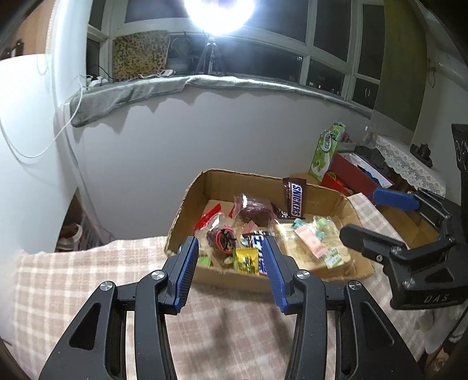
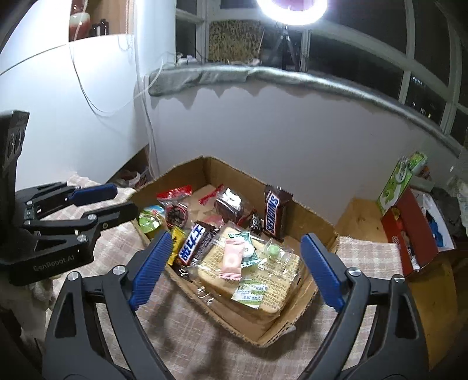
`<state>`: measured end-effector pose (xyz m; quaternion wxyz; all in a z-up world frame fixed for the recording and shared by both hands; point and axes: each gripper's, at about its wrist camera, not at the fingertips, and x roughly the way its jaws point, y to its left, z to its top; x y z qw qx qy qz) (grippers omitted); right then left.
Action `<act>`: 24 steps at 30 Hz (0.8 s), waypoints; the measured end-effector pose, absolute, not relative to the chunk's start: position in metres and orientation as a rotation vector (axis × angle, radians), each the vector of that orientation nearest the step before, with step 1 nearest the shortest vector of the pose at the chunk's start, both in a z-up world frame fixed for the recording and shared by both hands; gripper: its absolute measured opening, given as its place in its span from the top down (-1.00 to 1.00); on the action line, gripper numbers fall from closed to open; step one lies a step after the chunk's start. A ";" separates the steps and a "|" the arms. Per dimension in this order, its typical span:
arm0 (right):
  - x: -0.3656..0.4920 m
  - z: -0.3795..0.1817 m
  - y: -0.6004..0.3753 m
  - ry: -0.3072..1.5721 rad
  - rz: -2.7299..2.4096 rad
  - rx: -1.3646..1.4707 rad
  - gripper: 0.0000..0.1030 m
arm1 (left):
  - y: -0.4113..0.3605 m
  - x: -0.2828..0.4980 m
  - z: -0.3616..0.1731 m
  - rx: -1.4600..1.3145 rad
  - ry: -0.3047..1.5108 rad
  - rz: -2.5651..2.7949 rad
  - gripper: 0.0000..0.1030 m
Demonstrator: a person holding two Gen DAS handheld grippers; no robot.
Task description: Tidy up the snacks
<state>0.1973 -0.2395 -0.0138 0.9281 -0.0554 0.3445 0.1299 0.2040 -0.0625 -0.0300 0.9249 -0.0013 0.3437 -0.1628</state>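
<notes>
Snacks (image 2: 231, 260) in the box (image 2: 295, 216) are light, crinkly, slippery; pinch wrapper ends. Your right gripper (image 2: 237, 270) is wide and empty, your left gripper (image 1: 231, 273) narrower, empty.

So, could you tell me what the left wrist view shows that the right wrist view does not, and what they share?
Only the left wrist view shows the left gripper head-on, nothing between its jaws, and a lace cloth far right. Only the right wrist view shows the green-lidded cup clearly and the right gripper spread wide and empty. Both show the cardboard box, the upright Snickers bar, the pink candy on the big cracker pack, and the ring light.
</notes>
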 end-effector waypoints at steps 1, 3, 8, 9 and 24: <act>0.193 -0.011 -0.238 0.699 0.268 -0.116 -0.79 | -0.061 0.199 -0.029 -0.008 0.699 -0.330 0.14; 0.184 -0.006 -0.236 0.685 0.271 -0.123 -0.79 | -0.056 0.189 -0.026 -0.022 0.687 -0.323 0.12; 0.160 0.003 -0.229 0.652 0.254 -0.161 -0.81 | -0.051 0.164 -0.021 -0.028 0.647 -0.303 -0.14; 0.155 0.004 -0.228 0.644 0.244 -0.169 -0.90 | -0.051 0.159 -0.021 -0.024 0.639 -0.297 -0.19; 0.090 0.008 -0.225 0.569 0.165 -0.180 -1.00 | -0.056 0.123 -0.015 -0.006 0.599 -0.297 -0.40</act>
